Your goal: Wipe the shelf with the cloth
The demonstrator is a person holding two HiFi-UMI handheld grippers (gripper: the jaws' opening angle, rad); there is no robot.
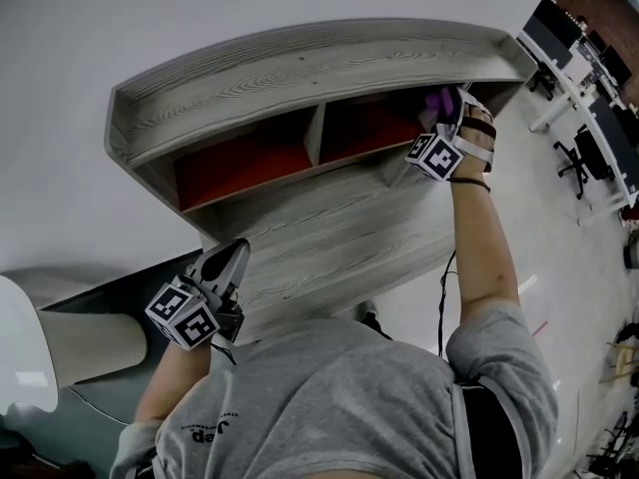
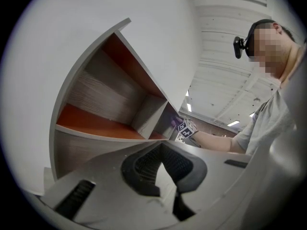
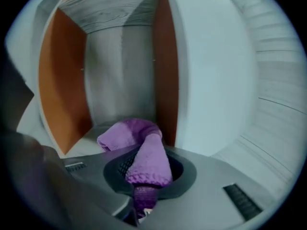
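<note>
Purple knit cloth [image 3: 146, 159], bunched, pinched between right gripper [image 3: 144, 186] jaws, far end inside right compartment of shelf [image 1: 329, 68]. Left gripper [image 2: 165, 171] near left, jaws together, empty.

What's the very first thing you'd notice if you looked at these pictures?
The bright purple cloth pops out first: it is pinched in the right gripper, up inside the right-hand compartment of the shelf. Next comes the shelf itself, streaky grey wood outside and orange-red inside its two compartments. The left gripper hangs lower down by the shelf's left side, holding nothing.
</note>
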